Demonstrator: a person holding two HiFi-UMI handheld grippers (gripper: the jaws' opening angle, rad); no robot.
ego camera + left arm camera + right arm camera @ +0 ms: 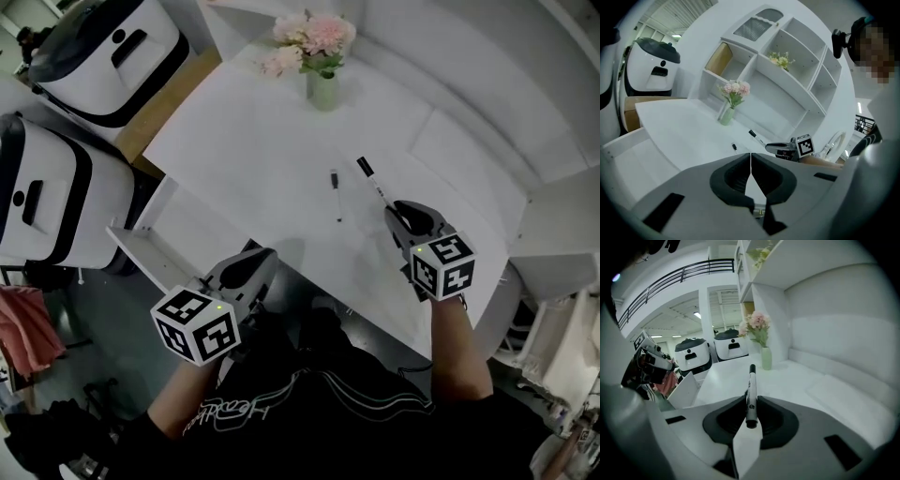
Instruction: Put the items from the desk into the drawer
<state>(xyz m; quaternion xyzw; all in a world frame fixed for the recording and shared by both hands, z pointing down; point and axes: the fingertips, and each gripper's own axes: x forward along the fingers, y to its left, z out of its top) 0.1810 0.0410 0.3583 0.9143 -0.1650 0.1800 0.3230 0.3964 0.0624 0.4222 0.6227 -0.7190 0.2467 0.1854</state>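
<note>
Left gripper (750, 161) with jaws together, right gripper (751, 401) pinching a marker (751, 385) above white desk (253, 159) bearing vase (324, 91) and pen (334, 183)

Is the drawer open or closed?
Open. The white drawer is pulled out from under the desk on its left side, and the head view looks down into it.

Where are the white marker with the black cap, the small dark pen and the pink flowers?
White marker with black cap (751, 390): right gripper view, its barrel.
Small dark pen (334, 180): head view, its dark end.
Pink flowers (317, 36): head view, the blossoms.
</note>
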